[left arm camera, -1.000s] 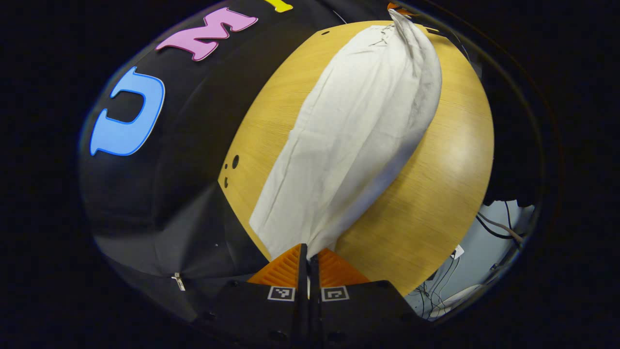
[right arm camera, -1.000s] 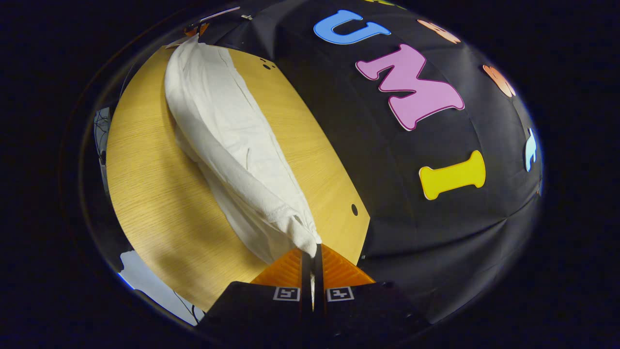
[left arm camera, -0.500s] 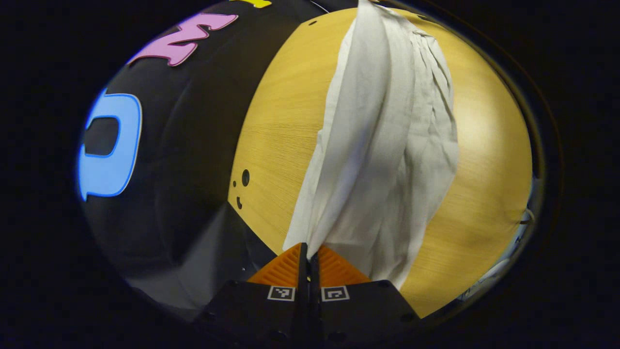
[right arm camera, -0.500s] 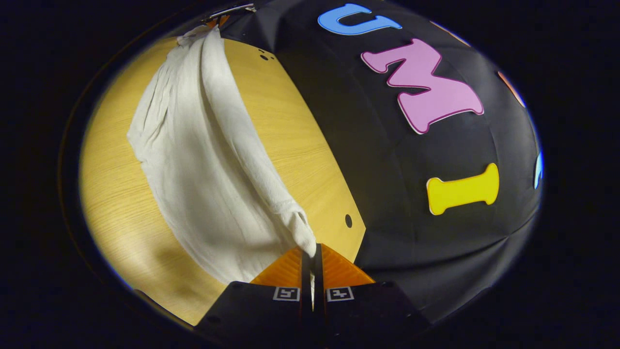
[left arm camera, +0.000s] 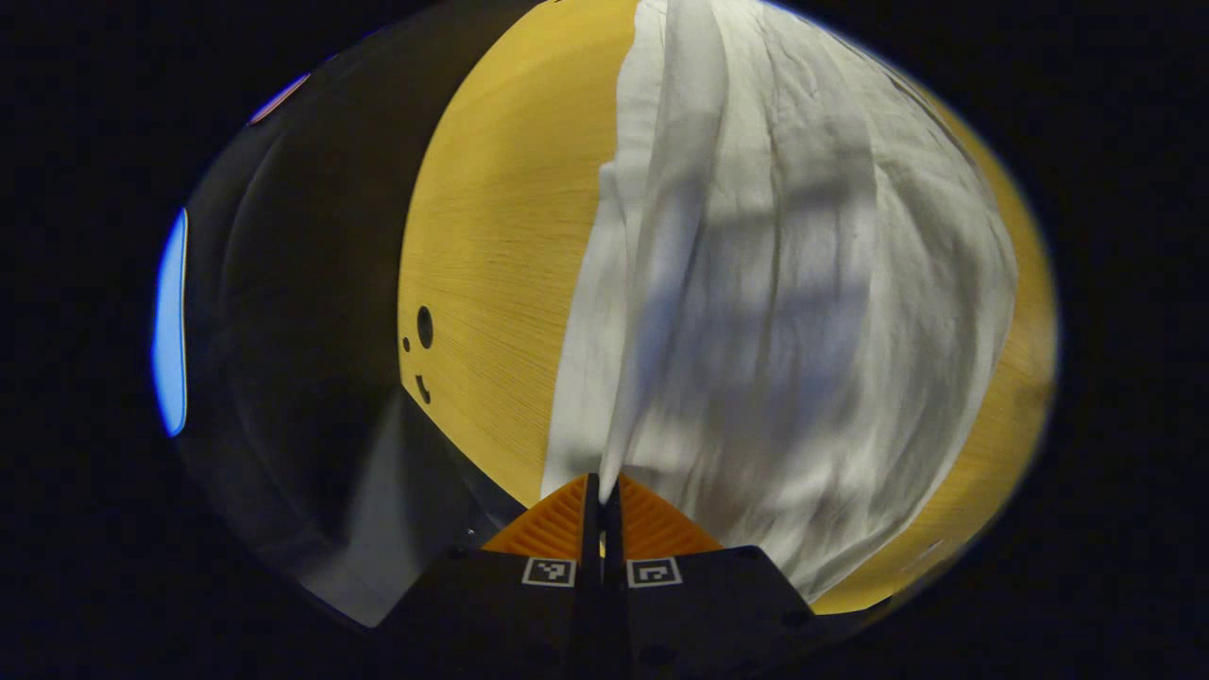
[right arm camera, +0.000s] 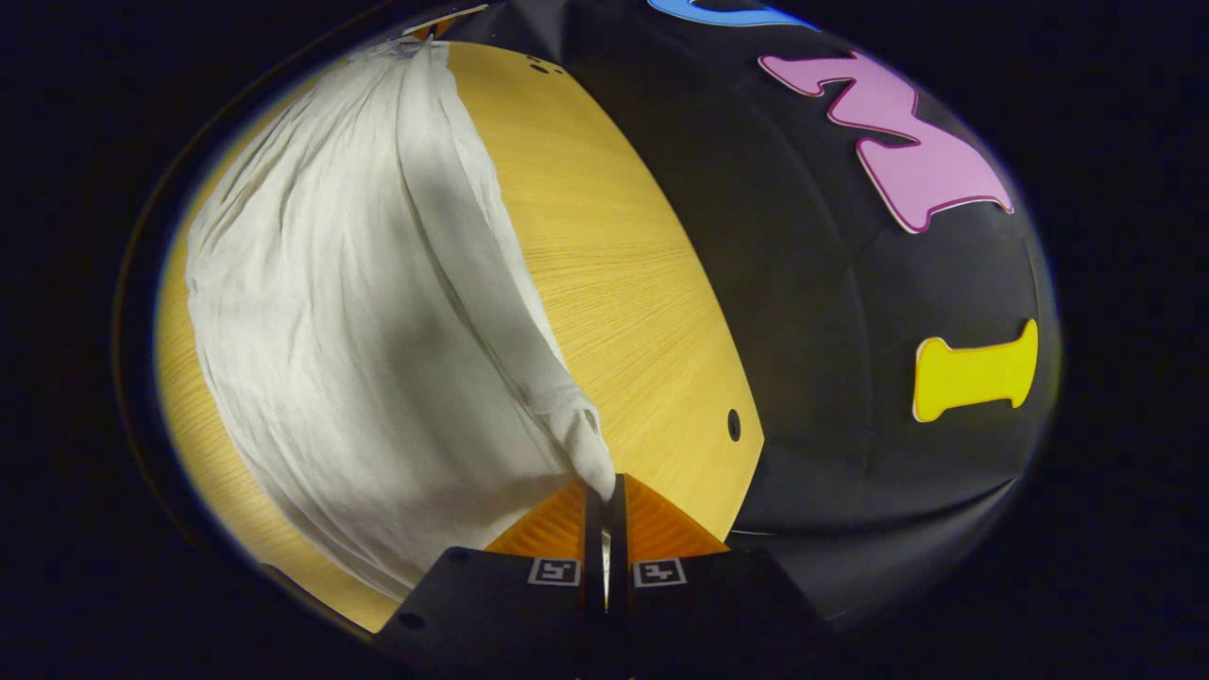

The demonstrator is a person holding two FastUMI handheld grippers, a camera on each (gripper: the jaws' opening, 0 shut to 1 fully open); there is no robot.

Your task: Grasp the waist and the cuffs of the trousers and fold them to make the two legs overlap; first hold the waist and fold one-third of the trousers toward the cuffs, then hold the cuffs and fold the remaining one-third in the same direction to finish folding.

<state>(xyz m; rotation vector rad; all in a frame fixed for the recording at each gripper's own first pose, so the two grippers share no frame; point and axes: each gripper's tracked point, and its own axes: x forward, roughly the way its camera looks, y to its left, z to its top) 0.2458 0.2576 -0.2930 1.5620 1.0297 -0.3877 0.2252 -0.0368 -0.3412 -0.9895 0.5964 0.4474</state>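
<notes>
Pinching one end each of the white trousers [left arm camera: 793,312], left gripper [left arm camera: 601,491] and right gripper [right arm camera: 604,491] are both closed on cloth; fabric is draping across the wooden table [right arm camera: 623,283].

In the left gripper view the left gripper [left arm camera: 601,484] sits at the bottom centre, its two fingers [left arm camera: 557,524] pressed together with a thin edge of the white trousers [left arm camera: 803,312] pinched between them; the cloth rises from the fingertips and spreads away ahead. In the right gripper view the right gripper [right arm camera: 604,486] is posed the same way, fingers [right arm camera: 661,529] closed with barely a slit between them, clamping a bunched hem of the trousers [right arm camera: 359,321] at the tips. Far off at the top of that view, a small part of the left gripper [right arm camera: 430,24] shows at the cloth's other end.
</notes>
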